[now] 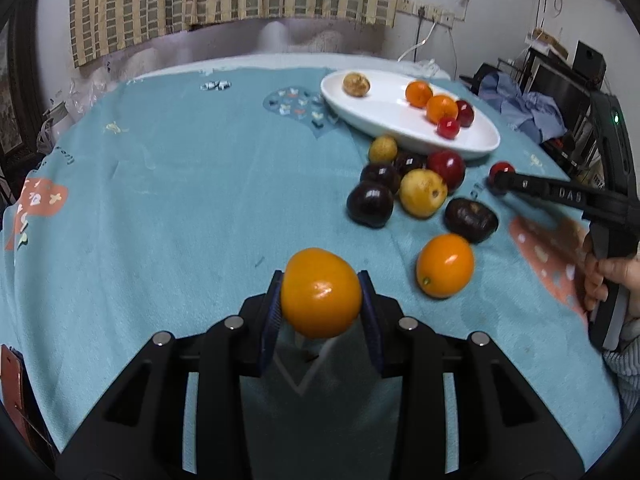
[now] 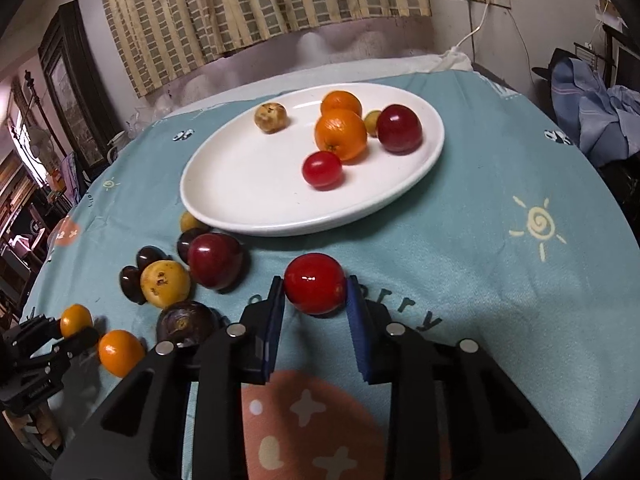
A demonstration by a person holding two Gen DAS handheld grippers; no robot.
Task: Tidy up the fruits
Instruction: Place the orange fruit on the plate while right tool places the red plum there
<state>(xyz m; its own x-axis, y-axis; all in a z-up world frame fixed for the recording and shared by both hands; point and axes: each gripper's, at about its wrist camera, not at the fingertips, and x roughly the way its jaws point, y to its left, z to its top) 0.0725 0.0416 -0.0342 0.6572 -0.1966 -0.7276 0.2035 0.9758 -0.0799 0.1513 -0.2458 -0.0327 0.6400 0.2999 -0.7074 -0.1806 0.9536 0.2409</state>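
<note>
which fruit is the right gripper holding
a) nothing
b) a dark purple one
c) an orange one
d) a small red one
d: the right wrist view shows the right gripper with its fingers closed against both sides of a small red fruit, short of the white plate.

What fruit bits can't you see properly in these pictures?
- Small yellow fruit, right wrist view: mostly hidden behind the orange on the plate.
- Yellow fruit, right wrist view: partly behind the plate rim.
- Orange fruit, left wrist view: its sides covered by the left gripper pads.
</note>
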